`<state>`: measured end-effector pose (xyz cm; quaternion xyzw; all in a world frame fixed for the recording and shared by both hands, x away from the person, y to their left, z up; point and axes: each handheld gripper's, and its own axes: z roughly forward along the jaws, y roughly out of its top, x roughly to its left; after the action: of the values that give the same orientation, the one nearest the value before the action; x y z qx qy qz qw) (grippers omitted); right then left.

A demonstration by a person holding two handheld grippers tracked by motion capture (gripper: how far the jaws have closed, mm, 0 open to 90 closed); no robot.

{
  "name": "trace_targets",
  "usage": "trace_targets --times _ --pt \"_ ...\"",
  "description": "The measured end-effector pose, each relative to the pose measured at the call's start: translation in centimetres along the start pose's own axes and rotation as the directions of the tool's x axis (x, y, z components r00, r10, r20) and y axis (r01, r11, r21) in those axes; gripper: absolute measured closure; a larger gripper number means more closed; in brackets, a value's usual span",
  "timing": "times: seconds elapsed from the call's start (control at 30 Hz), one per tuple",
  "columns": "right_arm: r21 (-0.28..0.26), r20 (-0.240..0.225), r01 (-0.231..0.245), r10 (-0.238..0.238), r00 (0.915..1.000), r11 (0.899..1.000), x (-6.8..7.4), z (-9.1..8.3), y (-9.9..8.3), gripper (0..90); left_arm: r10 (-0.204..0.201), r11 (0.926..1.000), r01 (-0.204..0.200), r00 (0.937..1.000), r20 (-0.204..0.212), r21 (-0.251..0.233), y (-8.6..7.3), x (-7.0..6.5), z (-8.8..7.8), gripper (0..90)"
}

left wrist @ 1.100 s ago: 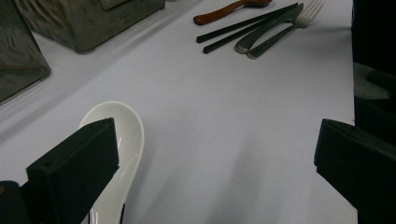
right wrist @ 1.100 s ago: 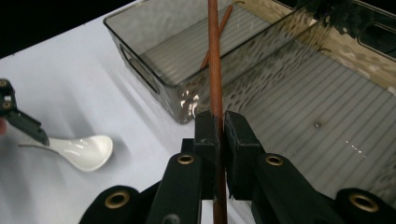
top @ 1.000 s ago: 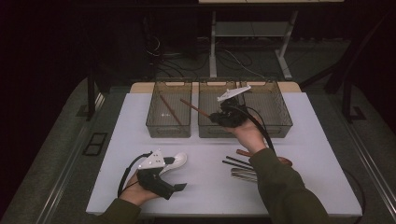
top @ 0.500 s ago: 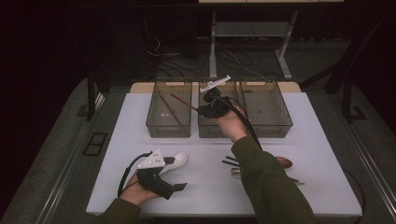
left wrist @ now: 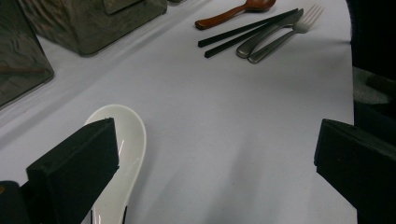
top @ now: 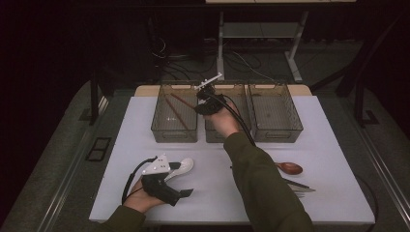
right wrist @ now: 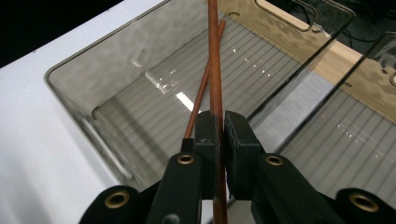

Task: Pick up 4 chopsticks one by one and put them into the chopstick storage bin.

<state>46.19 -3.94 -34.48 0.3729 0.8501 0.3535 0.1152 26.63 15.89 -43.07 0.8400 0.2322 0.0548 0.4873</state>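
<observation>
A white table (top: 338, 145) stands in a dark room, with grey floor (top: 58, 159) and a metal desk frame (top: 256, 34) behind.

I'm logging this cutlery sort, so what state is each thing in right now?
Right gripper: shut on a brown chopstick, above the left bin.
Second brown chopstick: lying in the left bin.
Left gripper: open, holding nothing.
White spoon: flat on the table, beside one jaw.
Right bin: empty.

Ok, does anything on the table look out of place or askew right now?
Nothing looks spilled or damaged. The right claw holds one brown chopstick over the left bin, crossing another chopstick lying slantwise inside.
</observation>
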Motion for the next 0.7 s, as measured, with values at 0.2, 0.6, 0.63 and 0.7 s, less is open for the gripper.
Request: trace_targets --times 0.2,0.6,0.63,0.7 --pt "0.013 0.01 -0.014 0.014 0.9998 1.0 0.4 1.6 1.3 84.3 -0.006 0.9999 0.006 1.0 0.0 -0.011 0.0 0.0 0.0 0.0" --pt "0.048 0.024 -0.039 0.037 0.999 0.998 1.2 5.4 3.0 84.2 -0.01 0.9999 0.01 0.9999 0.002 -0.01 0.0 0.2 0.0 0.0" --pt "0.047 0.026 -0.037 0.036 0.999 0.998 1.2 5.5 3.1 84.2 -0.009 0.9999 0.009 1.0 0.003 -0.01 0.0 0.2 0.0 0.0" --pt "0.048 0.027 -0.048 0.047 0.9985 0.998 1.3 5.9 3.2 84.2 -0.009 0.9999 0.009 0.9999 0.009 -0.011 0.0 0.2 0.0 0.0"
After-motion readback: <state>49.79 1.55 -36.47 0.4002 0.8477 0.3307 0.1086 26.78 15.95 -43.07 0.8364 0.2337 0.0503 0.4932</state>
